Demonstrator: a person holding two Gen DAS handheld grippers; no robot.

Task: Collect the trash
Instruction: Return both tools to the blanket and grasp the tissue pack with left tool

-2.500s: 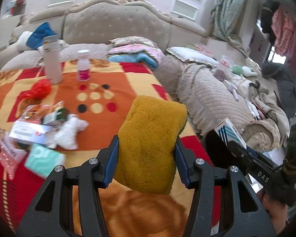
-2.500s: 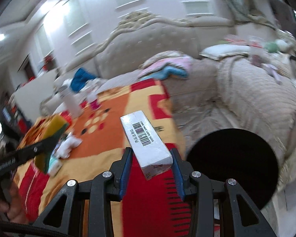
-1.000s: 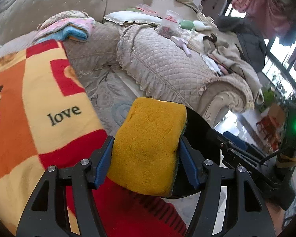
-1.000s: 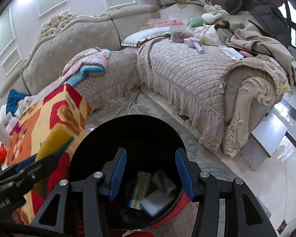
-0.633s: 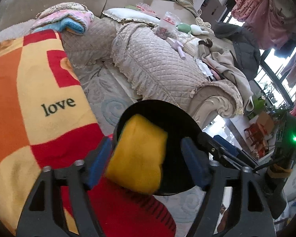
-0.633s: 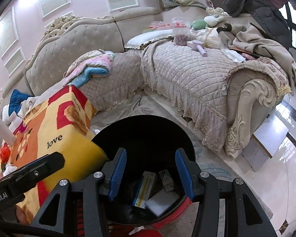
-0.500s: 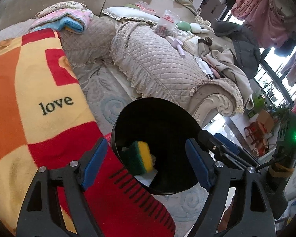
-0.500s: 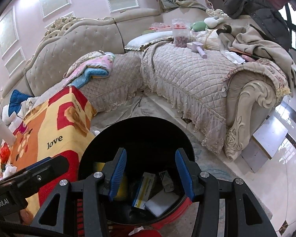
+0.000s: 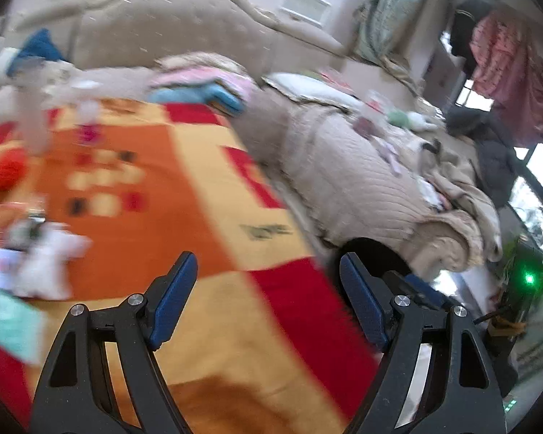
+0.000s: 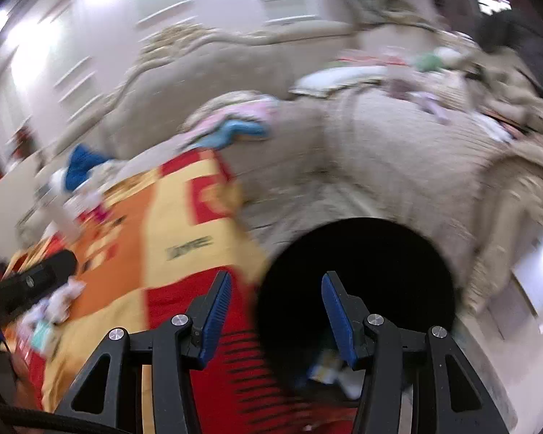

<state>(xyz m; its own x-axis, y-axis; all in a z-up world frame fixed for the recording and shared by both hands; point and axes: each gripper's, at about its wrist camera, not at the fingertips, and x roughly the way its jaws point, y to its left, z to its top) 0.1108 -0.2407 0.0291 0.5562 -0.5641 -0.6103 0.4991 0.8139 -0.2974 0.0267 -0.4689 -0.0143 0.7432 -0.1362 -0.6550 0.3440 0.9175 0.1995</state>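
Note:
My left gripper is open and empty above the orange, yellow and red blanket on the table. Blurred trash lies at the left of that blanket: a crumpled white tissue, a teal packet and a red lump. The black bin peeks out behind the left gripper's right finger. In the right wrist view my right gripper is open and empty over the near rim of the bin. Boxes and paper lie at the bin's bottom.
A tall flask and a small bottle stand at the back of the table. A quilted beige sofa piled with clothes wraps around behind the bin. The left gripper's body shows over the table's left.
The right gripper let its white box go and the left gripper dropped the yellow sponge, both into the bin. Both grippers then swung away from the bin toward the table.

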